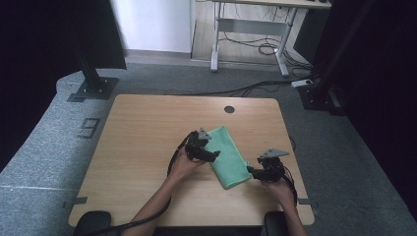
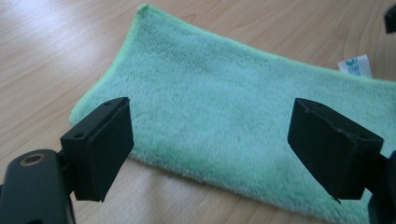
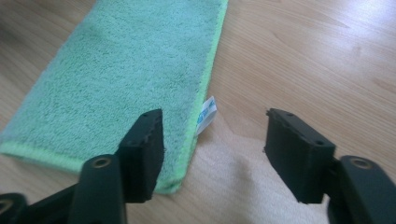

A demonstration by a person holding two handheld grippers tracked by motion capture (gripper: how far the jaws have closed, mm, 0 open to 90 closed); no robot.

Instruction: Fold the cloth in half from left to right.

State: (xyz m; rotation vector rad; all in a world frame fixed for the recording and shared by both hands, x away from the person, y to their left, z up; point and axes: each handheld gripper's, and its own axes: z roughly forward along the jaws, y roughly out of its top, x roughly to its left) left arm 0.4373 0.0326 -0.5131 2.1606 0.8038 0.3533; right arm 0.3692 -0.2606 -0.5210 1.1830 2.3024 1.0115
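My table [image 1: 147, 128] is light wood w/ one dark round hole [image 1: 229, 109] near the far edge. It stands on grey carpet [image 1: 44, 147]. Behind it there's a white wall, another desk w/ metal legs [image 1: 215, 44] and black cables on the floor.

Count: 1 green cloth [image 1: 227, 155], folded into a long strip, lying flat on the table a bit right of the middle. It has 1 small white tag [image 3: 207, 114] at its edge. 2 tongs, one in each hand.

My left tongs [image 1: 212, 156] sit at the cloth's left side, spread wide, nothing pinched. My right tongs [image 1: 251, 171] are at the cloth's near right corner, spread too, holding nothing.
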